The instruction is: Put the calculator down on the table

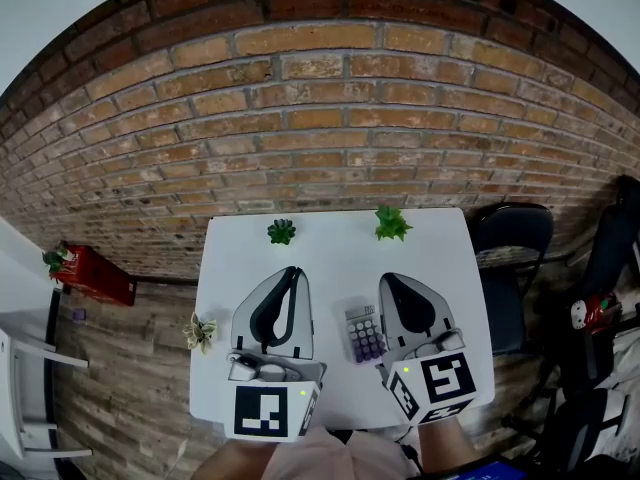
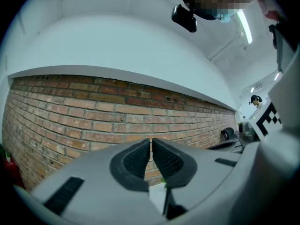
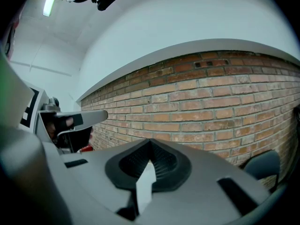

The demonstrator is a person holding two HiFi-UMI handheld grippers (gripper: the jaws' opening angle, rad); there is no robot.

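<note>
A small grey calculator (image 1: 365, 333) with purple keys lies flat on the white table (image 1: 330, 258), between the two grippers. My right gripper (image 1: 388, 280) hovers just to its right, jaws shut and holding nothing. My left gripper (image 1: 293, 270) hangs further left, also shut and empty. In the left gripper view the left gripper (image 2: 151, 144) has its dark pads pressed together in front of the brick wall. The right gripper view shows the right gripper (image 3: 150, 148) with its pads touching as well. Neither gripper view shows the calculator.
Two small green plants (image 1: 281, 231) (image 1: 392, 223) stand at the table's far edge and a third plant (image 1: 200, 330) at its left edge. A dark chair (image 1: 512, 238) is to the right. A brick wall (image 1: 320, 118) rises behind; a red box (image 1: 95, 273) sits on the floor at left.
</note>
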